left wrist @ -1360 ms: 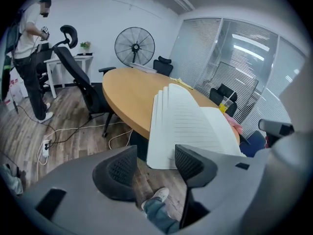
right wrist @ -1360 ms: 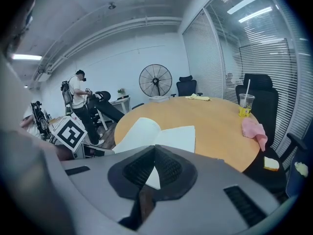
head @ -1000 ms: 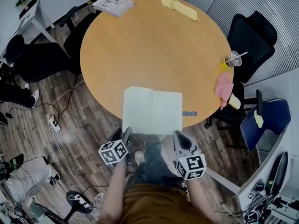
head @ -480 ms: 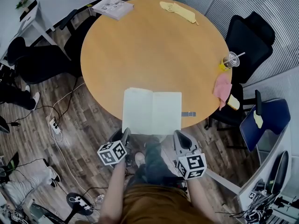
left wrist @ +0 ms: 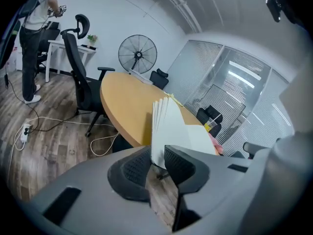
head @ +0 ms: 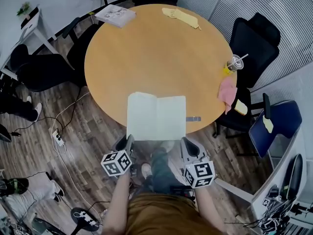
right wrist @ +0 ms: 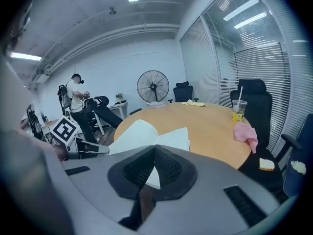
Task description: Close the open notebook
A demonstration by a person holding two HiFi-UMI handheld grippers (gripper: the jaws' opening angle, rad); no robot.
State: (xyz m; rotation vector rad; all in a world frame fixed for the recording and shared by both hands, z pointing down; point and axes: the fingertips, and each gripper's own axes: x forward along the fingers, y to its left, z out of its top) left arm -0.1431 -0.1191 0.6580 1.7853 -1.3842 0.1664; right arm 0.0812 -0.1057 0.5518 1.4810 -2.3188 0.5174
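An open white notebook (head: 156,117) lies at the near edge of the round wooden table (head: 156,53), overhanging it slightly. My left gripper (head: 128,140) is at its near left corner. In the left gripper view the jaws have just been closing and the left gripper (left wrist: 157,153) is shut on that corner, with the left pages (left wrist: 171,126) fanned and lifted steeply. My right gripper (head: 187,143) is by the near right corner. In the right gripper view the right gripper (right wrist: 154,148) has its tips together in front of the notebook (right wrist: 146,133). Whether a page is pinched there is hidden.
A grey strap (head: 193,118) lies right of the notebook. A drink cup with straw (head: 236,62), a pink cloth (head: 226,88), a yellow cloth (head: 181,16) and a booklet (head: 116,14) sit round the table's rim. Office chairs (head: 254,38) ring the table; cables (head: 58,136) trail on the floor.
The left gripper's jaws have narrowed onto the notebook's near left corner and it has risen a little, lifting the left pages. The right gripper has stayed in place.
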